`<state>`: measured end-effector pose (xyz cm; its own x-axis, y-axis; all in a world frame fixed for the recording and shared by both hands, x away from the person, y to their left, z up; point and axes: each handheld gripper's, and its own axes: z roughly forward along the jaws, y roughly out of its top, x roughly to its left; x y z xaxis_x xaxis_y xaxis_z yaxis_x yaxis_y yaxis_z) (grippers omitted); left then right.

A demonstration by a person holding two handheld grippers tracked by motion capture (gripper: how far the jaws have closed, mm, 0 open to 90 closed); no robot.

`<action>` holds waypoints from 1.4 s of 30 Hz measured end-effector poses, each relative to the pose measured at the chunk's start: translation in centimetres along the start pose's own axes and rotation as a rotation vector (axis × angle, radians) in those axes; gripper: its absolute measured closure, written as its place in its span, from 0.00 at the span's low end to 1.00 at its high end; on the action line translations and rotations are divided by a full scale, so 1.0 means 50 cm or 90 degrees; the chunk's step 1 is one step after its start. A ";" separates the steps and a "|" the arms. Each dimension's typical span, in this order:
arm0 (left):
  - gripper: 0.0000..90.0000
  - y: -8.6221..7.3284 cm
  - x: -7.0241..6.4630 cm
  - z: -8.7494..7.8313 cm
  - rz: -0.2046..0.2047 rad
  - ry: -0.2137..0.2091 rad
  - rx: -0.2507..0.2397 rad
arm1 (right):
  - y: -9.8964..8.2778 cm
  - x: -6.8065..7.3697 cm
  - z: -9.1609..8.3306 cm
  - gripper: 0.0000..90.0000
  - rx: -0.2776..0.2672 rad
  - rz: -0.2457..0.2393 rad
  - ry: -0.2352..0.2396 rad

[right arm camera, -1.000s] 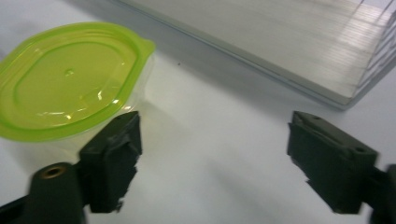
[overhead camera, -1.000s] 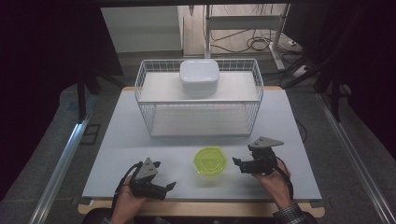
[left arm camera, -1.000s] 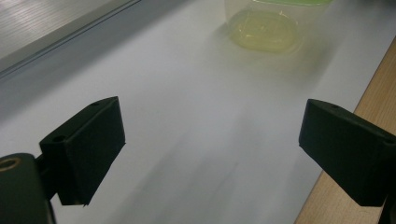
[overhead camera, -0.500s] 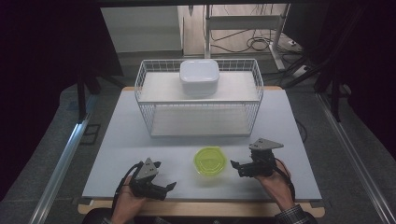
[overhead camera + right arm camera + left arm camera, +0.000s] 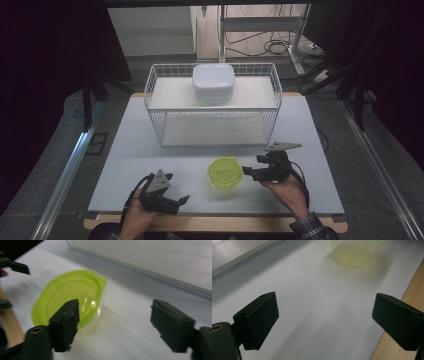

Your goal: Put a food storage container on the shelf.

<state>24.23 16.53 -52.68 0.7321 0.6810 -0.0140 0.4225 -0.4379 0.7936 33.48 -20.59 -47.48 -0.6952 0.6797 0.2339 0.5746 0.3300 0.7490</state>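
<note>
While the left gripper (image 5: 183,200) rests near the table's (image 5: 125,150) front edge, jaws wide apart and empty, the lime-lidded container (image 5: 225,172) sits mid-front, and just beside it the right gripper (image 5: 246,171), jaws just closing yet parted, grasps nothing.

Glossy translucent plastic container (image 5: 225,172)

Lime-lidded container (image 5: 225,172), seemingly clear-walled.

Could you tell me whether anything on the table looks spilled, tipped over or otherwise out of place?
Nothing stands out: the green-lidded container sits upright with its lid on, and the white container rests level on the wire rack. No spills show.
</note>
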 end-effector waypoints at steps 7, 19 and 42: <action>0.07 0.000 -0.001 0.001 0.002 -0.002 0.002 | 0.015 -0.010 0.025 0.50 0.027 0.056 0.061; 0.07 0.000 -0.004 0.002 0.006 -0.002 0.002 | 0.027 -0.026 0.070 0.72 0.071 0.109 0.114; 0.07 0.001 -0.006 0.002 0.017 -0.003 0.006 | 0.036 -0.033 0.070 0.91 0.079 0.185 0.197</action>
<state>24.10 16.25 -52.69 0.7460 0.6659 0.0044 0.4078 -0.4621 0.7875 37.18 -18.84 -48.67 -0.5829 0.5336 0.6128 0.7998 0.2433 0.5488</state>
